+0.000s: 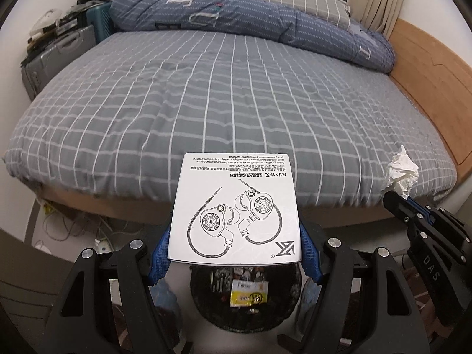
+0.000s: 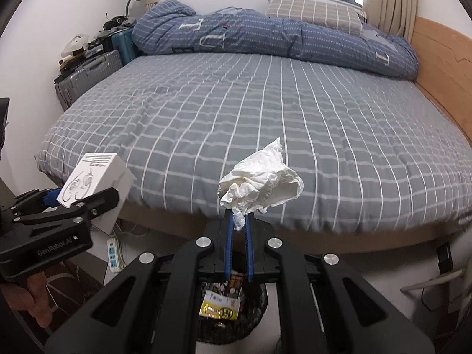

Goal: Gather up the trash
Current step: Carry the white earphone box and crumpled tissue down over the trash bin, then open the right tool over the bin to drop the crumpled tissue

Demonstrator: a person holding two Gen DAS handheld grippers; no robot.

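Observation:
My left gripper is shut on a white earphone box with a line drawing of earphones on it. It holds the box in the air above a black trash bin. The box also shows in the right wrist view, at the left. My right gripper is shut on a crumpled white tissue and holds it above the same trash bin. The tissue shows at the right of the left wrist view. The bin holds a yellow wrapper and other trash.
A bed with a grey checked sheet fills the space ahead, with a folded blue quilt and a pillow at the back. Suitcases stand at the far left. A power strip and cables lie on the floor. A wooden headboard runs along the right.

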